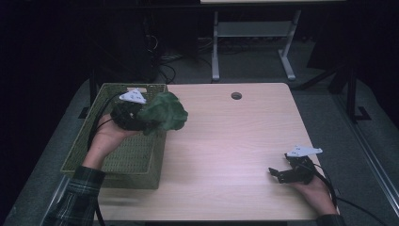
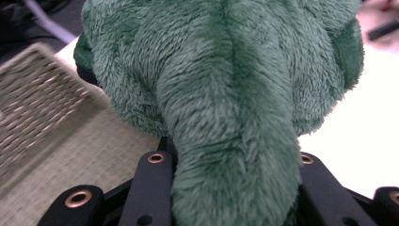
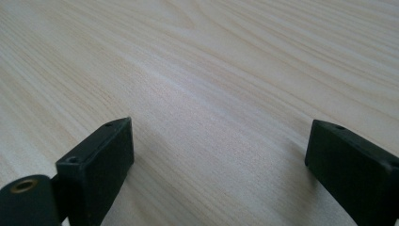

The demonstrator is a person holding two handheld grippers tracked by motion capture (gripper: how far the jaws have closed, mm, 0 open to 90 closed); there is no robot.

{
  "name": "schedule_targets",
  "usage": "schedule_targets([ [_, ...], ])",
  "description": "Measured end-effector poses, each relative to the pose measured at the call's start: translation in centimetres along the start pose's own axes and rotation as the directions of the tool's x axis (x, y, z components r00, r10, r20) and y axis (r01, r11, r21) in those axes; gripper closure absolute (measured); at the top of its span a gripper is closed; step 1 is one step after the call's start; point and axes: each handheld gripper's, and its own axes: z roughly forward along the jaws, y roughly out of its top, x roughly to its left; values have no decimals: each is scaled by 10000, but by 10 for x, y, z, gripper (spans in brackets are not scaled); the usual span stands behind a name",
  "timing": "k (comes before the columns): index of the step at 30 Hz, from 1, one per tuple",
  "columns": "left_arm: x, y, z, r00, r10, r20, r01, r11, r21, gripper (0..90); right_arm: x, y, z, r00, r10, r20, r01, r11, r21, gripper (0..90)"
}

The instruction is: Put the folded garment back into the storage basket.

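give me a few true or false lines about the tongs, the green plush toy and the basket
1. The left tongs grip the green plush toy. True.
2. The toy lies flat on the table. False: it is held up at the basket edge.
3. The right tongs are shut on a block. False: they are open, holding nothing.
4. The basket sits on the table's left side. True.
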Motion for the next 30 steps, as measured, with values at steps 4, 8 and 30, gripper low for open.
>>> schedule_targets([
  [4, 8, -7, -9, 9967, -570, -578, 566, 9984, -78, 660, 0, 0, 0, 10000, 5, 0, -5, 10000, 0, 82],
  [8, 15, -14, -16, 9912, -887, -985, 880, 9961, -114, 660, 0, 0, 0, 10000, 3, 0, -3, 10000, 2, 82],
  [30, 56, -81, -5, 9266, -2799, -2513, 2962, 9547, 289, 662, 0, 0, 0, 10000, 3, 9, -3, 10000, 3, 82],
])
